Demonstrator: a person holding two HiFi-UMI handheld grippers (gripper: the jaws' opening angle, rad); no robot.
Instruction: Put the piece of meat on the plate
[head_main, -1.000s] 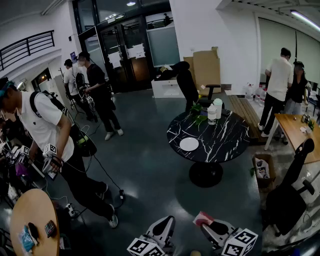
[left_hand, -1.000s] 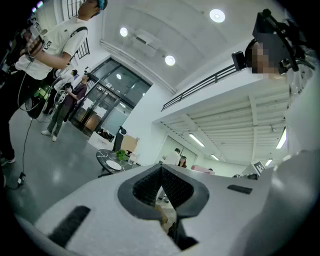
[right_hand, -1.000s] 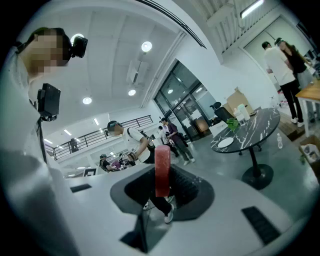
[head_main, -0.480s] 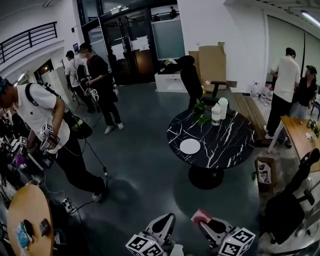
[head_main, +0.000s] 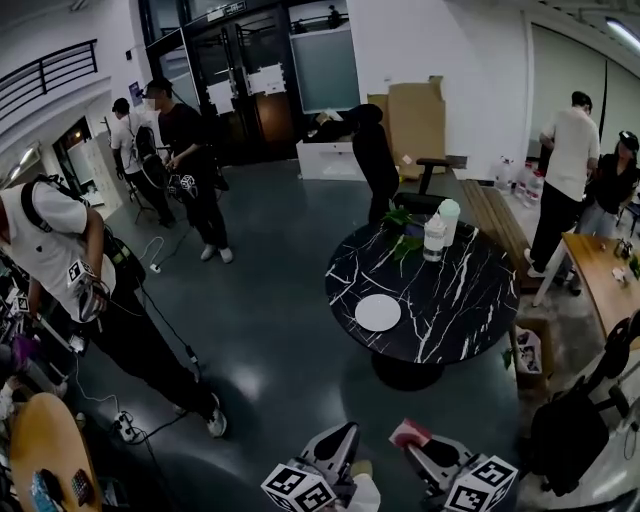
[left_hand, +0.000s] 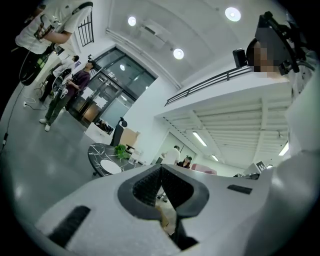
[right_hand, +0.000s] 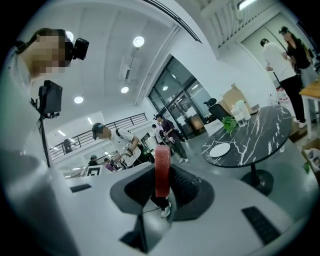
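Note:
The piece of meat (right_hand: 162, 167) is a red slab that stands on edge between the pads of my right gripper (right_hand: 163, 190), which is shut on it. In the head view the meat (head_main: 406, 433) shows pink at the tip of the right gripper (head_main: 414, 446), low in the frame. My left gripper (head_main: 338, 436) is beside it, and its jaws (left_hand: 160, 169) meet at the tip with nothing between them. The white plate (head_main: 378, 312) lies empty on the near left part of a round black marble table (head_main: 450, 290), well ahead of both grippers. The plate (right_hand: 219, 149) also shows in the right gripper view.
White containers (head_main: 437, 232) and a small plant (head_main: 400, 240) stand at the table's far side. A dark office chair (head_main: 565, 425) and a wooden table (head_main: 600, 275) are on the right. A person in white (head_main: 55, 255) stands at left, others by the doors. Grey floor lies between me and the table.
The view has moved forward across the floor, so the marble table and plate sit a little closer. The person in white has shifted left. The meat stays in my right gripper.

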